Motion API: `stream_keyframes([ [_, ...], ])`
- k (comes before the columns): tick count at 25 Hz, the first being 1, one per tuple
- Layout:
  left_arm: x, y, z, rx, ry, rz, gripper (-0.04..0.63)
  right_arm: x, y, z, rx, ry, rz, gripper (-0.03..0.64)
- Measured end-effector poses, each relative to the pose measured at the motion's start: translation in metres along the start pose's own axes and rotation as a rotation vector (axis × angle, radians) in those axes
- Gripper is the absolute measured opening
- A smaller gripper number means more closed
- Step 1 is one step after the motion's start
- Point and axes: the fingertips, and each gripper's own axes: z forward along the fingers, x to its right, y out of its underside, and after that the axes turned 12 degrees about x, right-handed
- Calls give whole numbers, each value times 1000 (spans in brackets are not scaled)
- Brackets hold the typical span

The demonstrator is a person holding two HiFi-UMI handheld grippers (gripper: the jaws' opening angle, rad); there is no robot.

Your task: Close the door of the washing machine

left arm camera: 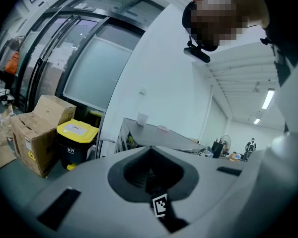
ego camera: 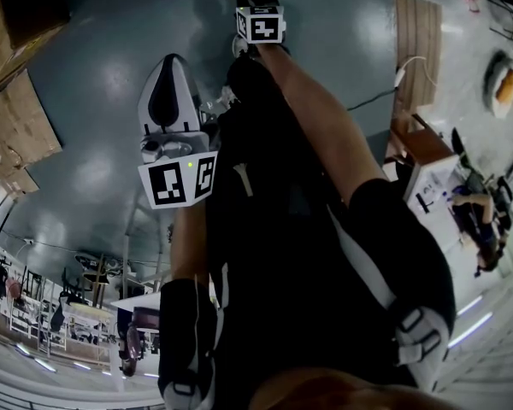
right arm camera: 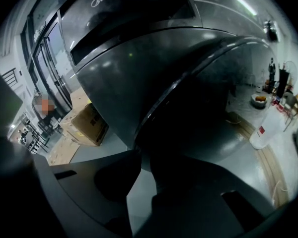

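**Door [right arm camera: 188,81] rim at the tips of the right hand-held gripper [right arm camera: 138,155]**

Dark grey and front-loading, the washing machine [right arm camera: 114,63] fills the right gripper view, with its maker's name across the top. The door shows as a broad curved rim. It sweeps from the upper right of that view down to the lower middle, with grey metal on one side and deep shadow on the other. The picture is too dark to show how far the door stands open.

The lower end of the rim lands right at the right hand-held gripper's tips. Its jaws stand narrow, drawn in on the rim's edge, and only a thin wedge of floor [right arm camera: 134,200] shows between them further back — a pinch on the door, as far as the dim picture allows. The door therefore lies straight ahead of this gripper, and its rim rises up and to the right from the tips. The move to shut it would probably go forward, toward the machine's front, following the door's swing.

In the head view the right arm [ego camera: 325,118] reaches well out ahead of the body. The left hand-held gripper [left arm camera: 149,157] sits close in beside the body — plainly the farther of the two from the door. Its jaws are together with nothing between them. It points off across the room toward a yellow-lidded bin [left arm camera: 75,143] and a cardboard box [left arm camera: 37,133], not toward the machine.
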Motion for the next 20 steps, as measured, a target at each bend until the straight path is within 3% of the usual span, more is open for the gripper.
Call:
stream_keyframes([
  [9,18,-37,-39,56,72,10,5,-21,-30,-76,85,-17,28,37],
  [20,78,-85,-111,68,226,-12,6,-40,-110,-306,332,-19,-32,6],
])
